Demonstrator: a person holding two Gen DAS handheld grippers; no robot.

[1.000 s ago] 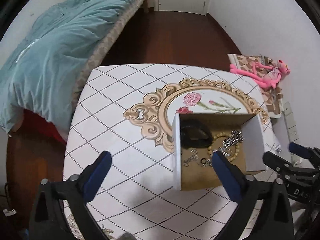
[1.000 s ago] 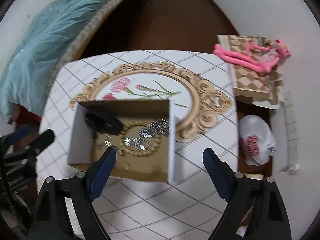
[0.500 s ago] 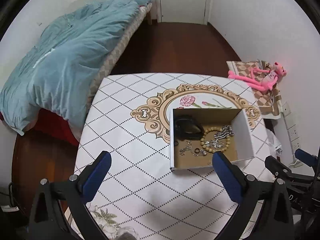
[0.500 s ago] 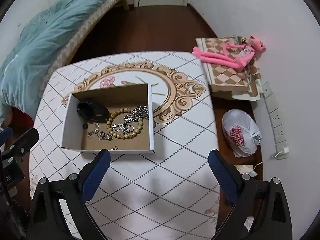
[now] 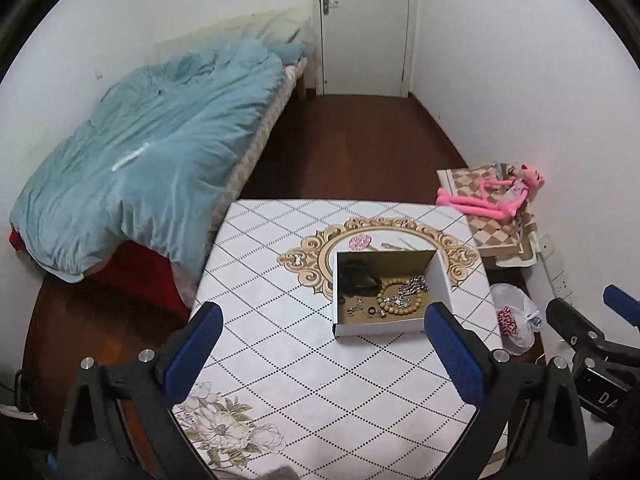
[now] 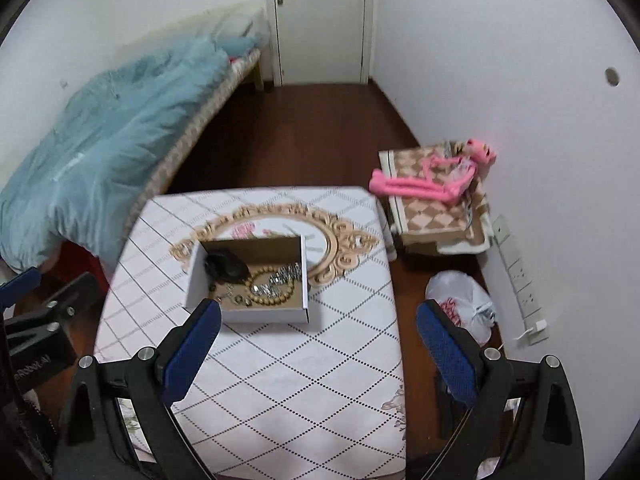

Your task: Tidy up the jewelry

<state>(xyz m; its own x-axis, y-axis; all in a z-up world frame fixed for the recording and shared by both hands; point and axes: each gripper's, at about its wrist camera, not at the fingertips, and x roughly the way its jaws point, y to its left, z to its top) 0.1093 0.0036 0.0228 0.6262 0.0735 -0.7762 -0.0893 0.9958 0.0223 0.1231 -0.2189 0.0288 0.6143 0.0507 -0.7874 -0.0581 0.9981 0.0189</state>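
A white cardboard box [image 5: 438,276] [image 6: 306,280] stands on the patterned table [image 5: 280,352] [image 6: 320,380]. Inside lie a wooden bead bracelet [image 5: 400,300] [image 6: 272,286], silver chains [image 5: 414,287] [image 6: 286,274], small rings [image 5: 370,312] [image 6: 238,300] and a black object [image 5: 358,278] [image 6: 224,266]. My left gripper [image 5: 320,352] is open and empty, high above the table's near side. My right gripper [image 6: 318,344] is open and empty, also well back from the box; it shows at the right edge of the left wrist view [image 5: 592,320].
A bed with a blue quilt [image 5: 140,176] [image 6: 92,148] is on the left. A pink plush toy [image 5: 492,196] [image 6: 432,178] lies on a checkered box by the right wall. A white plastic bag [image 5: 514,316] [image 6: 460,300] sits on the floor. A door [image 5: 364,24] is at the back.
Both grippers have pulled up and back from the box, which now looks smaller and farther away. Both stay open and empty. The jewelry in the box has not moved.
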